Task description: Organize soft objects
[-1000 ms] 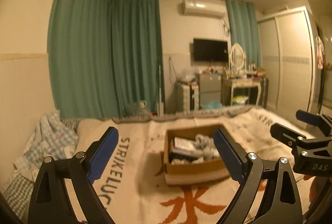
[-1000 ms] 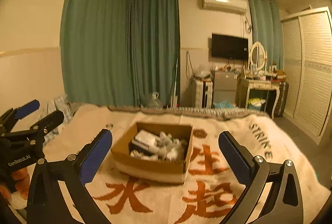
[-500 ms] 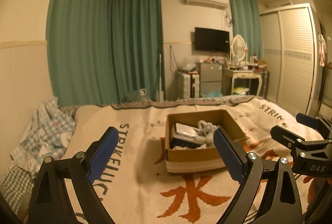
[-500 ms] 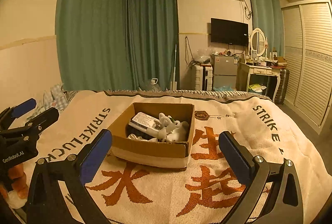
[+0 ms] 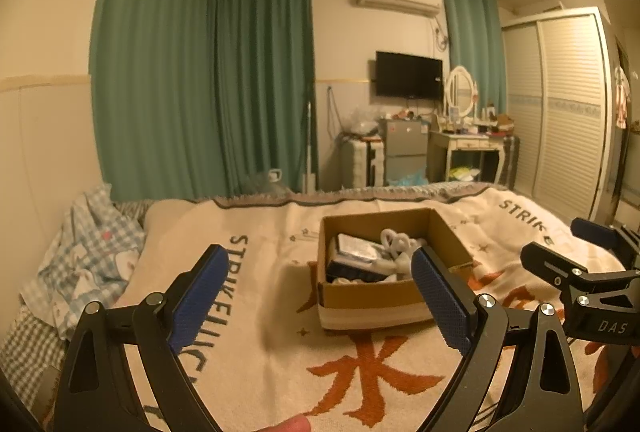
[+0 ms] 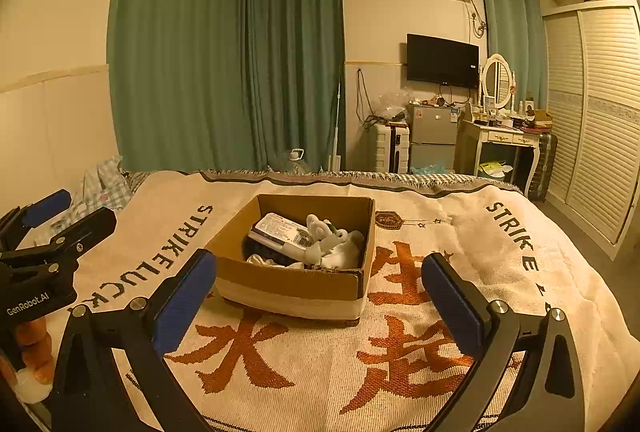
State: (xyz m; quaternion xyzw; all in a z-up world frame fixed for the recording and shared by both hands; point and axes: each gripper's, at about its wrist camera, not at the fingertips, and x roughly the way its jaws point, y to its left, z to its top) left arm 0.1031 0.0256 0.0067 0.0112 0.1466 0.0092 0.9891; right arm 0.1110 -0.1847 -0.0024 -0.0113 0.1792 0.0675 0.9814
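Both grippers, left gripper (image 5: 320, 296) and right gripper (image 6: 318, 292), are held wide apart, empty, touching nothing, above the blanket (image 6: 400, 372). Soft white items (image 6: 336, 244) sit piled in the cardboard box (image 6: 292, 282) with a packet (image 6: 282, 230). Risk judged: light box could be dragged or tipped if one item is snagged, tangled pieces lifted together.

A cream blanket (image 6: 460, 244) is woven with large orange characters and dark lettering. The cardboard box (image 6: 296, 282) is brown, banded in pale cream along its base; white soft items (image 6: 336, 244) and a dark bundle are seen inside. Blue textured pads on black frames are shown on the left tongs (image 5: 320, 286) and the right tongs (image 6: 318, 292). The curtains (image 6: 224, 63) are teal green. A blue-and-white checked cloth (image 5: 84, 260) is printed with small figures.
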